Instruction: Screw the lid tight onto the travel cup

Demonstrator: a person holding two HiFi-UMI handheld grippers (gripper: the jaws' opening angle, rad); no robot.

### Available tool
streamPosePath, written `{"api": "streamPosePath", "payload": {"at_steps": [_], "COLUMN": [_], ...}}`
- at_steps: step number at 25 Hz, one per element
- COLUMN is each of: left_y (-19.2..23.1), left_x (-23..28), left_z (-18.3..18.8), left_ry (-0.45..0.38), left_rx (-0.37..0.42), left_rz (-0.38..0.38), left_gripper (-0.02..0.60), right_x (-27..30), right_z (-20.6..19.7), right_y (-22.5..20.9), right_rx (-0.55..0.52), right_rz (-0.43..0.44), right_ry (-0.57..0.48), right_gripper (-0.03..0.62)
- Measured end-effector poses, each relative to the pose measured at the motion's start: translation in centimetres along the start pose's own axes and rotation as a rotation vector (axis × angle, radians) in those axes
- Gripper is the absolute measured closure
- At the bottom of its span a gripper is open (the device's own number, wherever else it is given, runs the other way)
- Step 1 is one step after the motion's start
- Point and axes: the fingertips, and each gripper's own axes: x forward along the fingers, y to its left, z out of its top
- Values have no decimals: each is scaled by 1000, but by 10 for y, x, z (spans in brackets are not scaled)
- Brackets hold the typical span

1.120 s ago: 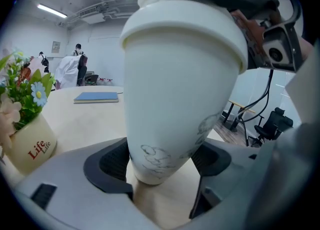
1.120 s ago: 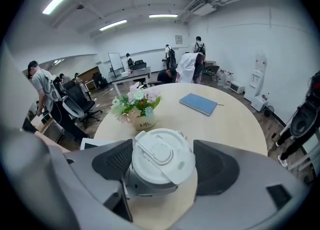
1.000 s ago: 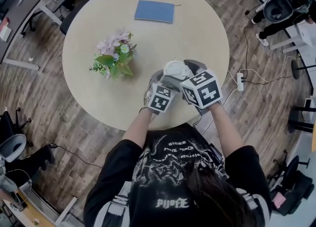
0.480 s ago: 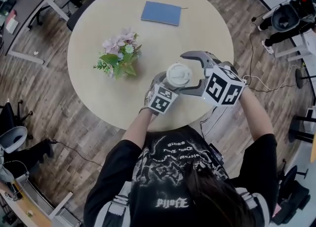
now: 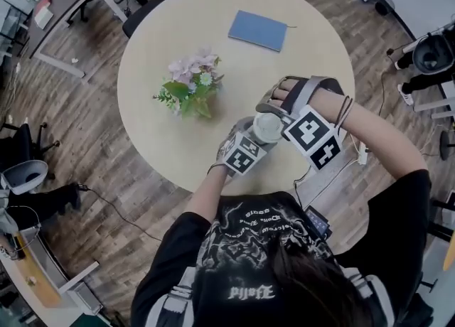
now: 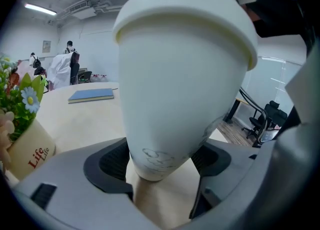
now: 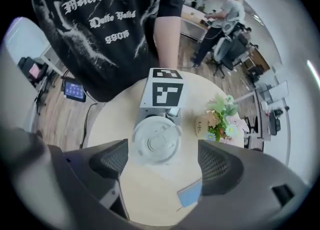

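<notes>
Now my left gripper (image 6: pixel 161 174) hugs the travel cup (image 6: pixel 180 99) so it can't spin; my right gripper (image 7: pixel 160 161), just closing, is open around the lid (image 7: pixel 156 139) to twist it.

Your white plastic travel cup (image 6: pixel 175 99) stands upright near the edge of the round pale wooden table (image 5: pixel 213 41) closest to you. Its narrow base is pinched between the dark pads of your left gripper (image 6: pixel 161 166). The cup widens toward the top, and a faint grey sketch marks its wall low down. The round white lid (image 7: pixel 156 143) sits level on the cup's rim, overhanging it slightly, with ringed ridges on top and a small raised bump near one edge.
</notes>
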Motion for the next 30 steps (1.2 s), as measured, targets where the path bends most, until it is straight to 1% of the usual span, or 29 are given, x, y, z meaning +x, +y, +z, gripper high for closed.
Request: {"api": "streamPosePath", "payload": {"at_steps": [2, 4, 7, 10, 11, 13, 14, 18, 20, 24, 27, 30], "left_y": [0, 1, 1, 2, 3, 3, 3, 3, 3, 1, 2, 3], "left_x": [1, 2, 0, 0, 1, 1, 2, 1, 1, 2, 4, 5], "left_z": [0, 2, -1, 0, 1, 0, 0, 0, 0, -3, -4, -6], "left_ry": [0, -2, -1, -8, -11, -12, -11, -6, -1, 10, 1, -5], "left_rx": [0, 1, -1, 1, 1, -1, 0, 19, 30, 54, 39, 17], "left_rz": [-8, -14, -26, -31, -32, -32, -33, -36, -37, -40, -30, -24], "left_gripper": [186, 186, 184, 184, 185, 184, 184, 186, 186, 186, 186, 186], "right_x": [4, 8, 12, 15, 19, 25, 27, 27, 27, 26, 25, 28], "right_z": [-4, -5, 1, 1, 0, -1, 0, 2, 3, 10, 14, 14], "right_y": [2, 3, 4, 14, 16, 17, 16, 14, 13, 11, 8, 6], "right_rx": [-122, -203, -269, -330, -354, -378, -371, -312, -266, -74, 67, 174], "right_rz": [32, 69, 121, 182, 191, 182, 174, 170, 171, 163, 131, 111], "right_ry": [16, 7, -15, 3, 10, 8, 0, -19, -34, -110, -158, -174], "right_gripper": [151, 151, 141, 140, 140, 137, 164, 166, 166, 168, 172, 178]}}
